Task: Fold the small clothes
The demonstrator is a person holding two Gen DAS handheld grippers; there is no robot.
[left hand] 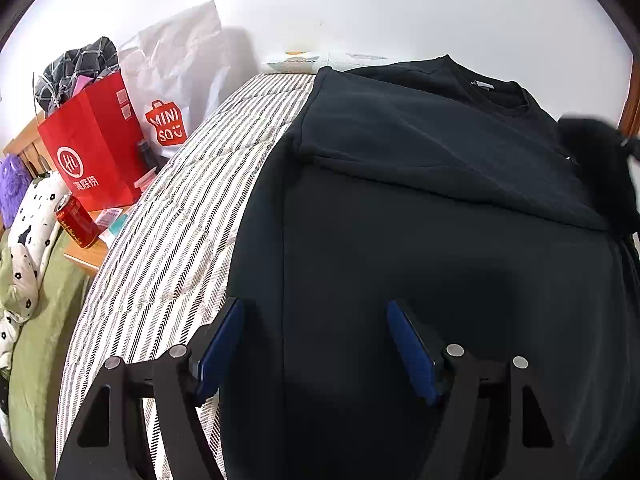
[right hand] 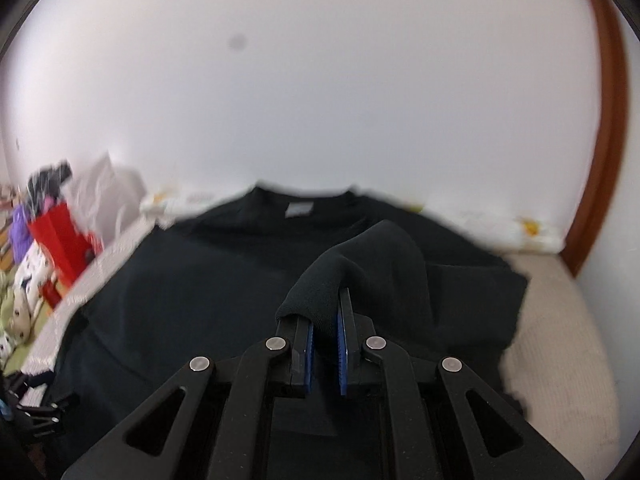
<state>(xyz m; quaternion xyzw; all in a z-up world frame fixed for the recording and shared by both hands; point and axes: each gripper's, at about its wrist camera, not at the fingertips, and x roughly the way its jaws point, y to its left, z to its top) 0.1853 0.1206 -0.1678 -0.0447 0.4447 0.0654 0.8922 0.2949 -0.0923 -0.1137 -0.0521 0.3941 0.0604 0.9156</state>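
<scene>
A black sweater [left hand: 420, 208] lies spread on the striped bed [left hand: 168, 232], with the collar [left hand: 492, 92] at the far side, near the white wall [left hand: 360, 8]. One sleeve [left hand: 420, 148] is already folded across the chest — it makes a diagonal band from the far left shoulder toward the right. So the first fold looks done.

The right gripper [right hand: 325, 344] has its jaws narrow and pinches the cuff [right hand: 316, 296] of the other sleeve, which rises from the right side of the sweater and hangs over the body. The right view is blurred, so the gripper is probably in motion, but I cannot tell in which direction. In my judgement this second sleeve fold is in progress and not yet laid down.

The left gripper [left hand: 316, 344] hovers over the near part of the sweater with its jaws wide and holds nothing.

What is left, as far as I can judge — to lay the second sleeve flat across the chest, then to bring the hem up toward the collar, perhaps also to fold the sides in. The task seems less than half done.

On the left, beside the bed, stand a red bag [left hand: 96, 148] and a can [left hand: 76, 220], well apart from the sweater.
</scene>
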